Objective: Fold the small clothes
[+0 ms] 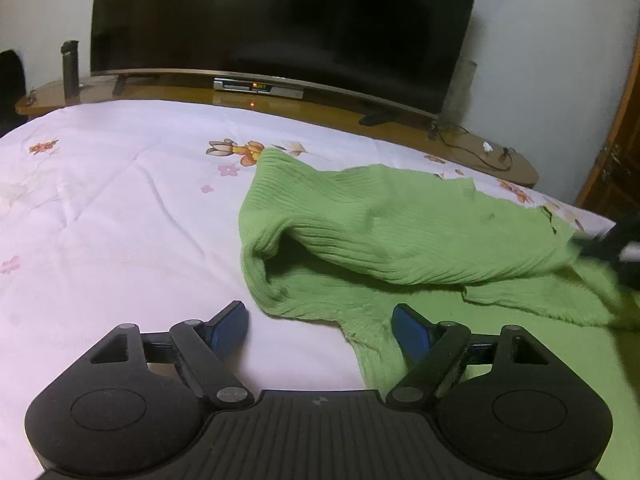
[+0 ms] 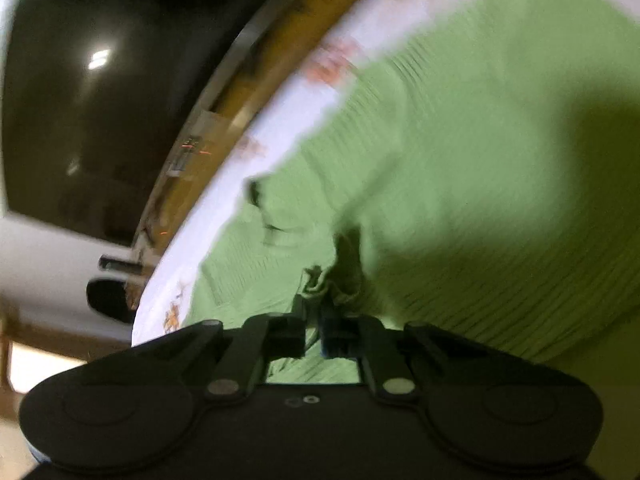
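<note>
Item: green ribbed knit garment (image 1: 400, 236), crumpled, partly doubled over itself, lying on a bed with a pale floral sheet (image 1: 120, 208); occupies centre to right of the left wrist view, one strip running down to the lower right.

Left hand-held gripper (image 1: 320, 330): lower centre of frame, blue pads (image 1: 228, 330) spread wide apart, holding nothing; the right pad overlaps the garment's lower strip, the left pad sits over bare sheet.

Right hand-held gripper (image 2: 314, 320): lower centre of its own blurred, tilted view, fingers drawn together and clamped on a bunched fold of the garment (image 2: 460, 184).

Background: large dark television (image 1: 280, 20) across the top, standing on a wooden bench (image 1: 400, 114) beyond the bed; silver set-top box (image 1: 258, 88) beneath the screen.
</note>
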`<state>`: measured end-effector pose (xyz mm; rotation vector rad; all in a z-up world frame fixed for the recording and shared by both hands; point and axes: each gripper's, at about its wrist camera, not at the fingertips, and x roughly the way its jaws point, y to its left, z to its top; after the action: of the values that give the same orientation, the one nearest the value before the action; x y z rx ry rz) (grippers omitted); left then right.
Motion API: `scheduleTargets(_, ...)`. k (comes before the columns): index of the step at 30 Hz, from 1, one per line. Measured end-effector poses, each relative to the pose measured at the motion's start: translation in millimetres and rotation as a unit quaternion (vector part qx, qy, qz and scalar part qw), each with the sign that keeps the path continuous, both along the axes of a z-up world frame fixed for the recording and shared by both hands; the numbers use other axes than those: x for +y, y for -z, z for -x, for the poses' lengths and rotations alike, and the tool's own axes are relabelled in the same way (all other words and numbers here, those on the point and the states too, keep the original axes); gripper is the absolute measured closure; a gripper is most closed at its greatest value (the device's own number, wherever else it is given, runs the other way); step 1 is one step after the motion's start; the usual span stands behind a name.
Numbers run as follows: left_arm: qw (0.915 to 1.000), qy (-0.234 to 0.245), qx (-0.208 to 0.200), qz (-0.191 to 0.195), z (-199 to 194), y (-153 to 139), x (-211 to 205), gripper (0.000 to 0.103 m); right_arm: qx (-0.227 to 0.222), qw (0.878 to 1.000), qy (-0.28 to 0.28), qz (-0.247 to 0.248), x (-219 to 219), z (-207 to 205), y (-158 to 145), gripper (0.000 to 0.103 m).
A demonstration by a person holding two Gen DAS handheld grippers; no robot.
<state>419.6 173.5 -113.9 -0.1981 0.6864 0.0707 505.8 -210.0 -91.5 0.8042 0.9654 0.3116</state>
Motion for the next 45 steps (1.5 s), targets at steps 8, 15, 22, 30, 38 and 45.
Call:
scheduleTargets(8,0.9989,0.029,0.004,-0.035,4.4,-0.3,-7.1,0.023,-0.034,0.998,0.04,0.027,-52.6,37.1,1.1,0.052)
scheduleTargets(15,0.9999,0.008,-0.003,-0.011,8.7,-5.0,2.0,0.023,0.023,0.999,0.016,-0.027,-22.4,30.9,6.4,0.049)
scheduleTargets(22,0.9986,0.022,0.007,-0.047,6.8,-0.3,-7.3,0.023,0.031,0.998,0.034,-0.051,-7.3,26.7,21.8,0.083)
scheduleTargets(30,0.9998,0.011,-0.005,-0.016,10.5,-0.9,2.8,0.024,-0.13,0.989,0.019,0.061,-16.0,31.9,-40.0,0.096)
scheduleTargets(38,0.9993,-0.013,-0.008,-0.034,11.7,0.9,3.1,0.024,-0.126,0.986,0.023,0.109,-54.8,31.0,-30.8,0.096)
scheduleTargets(45,0.9995,-0.013,-0.004,-0.028,10.5,-0.1,7.1,0.024,-0.119,0.985,0.034,0.117,-79.2,36.9,-20.0,0.096)
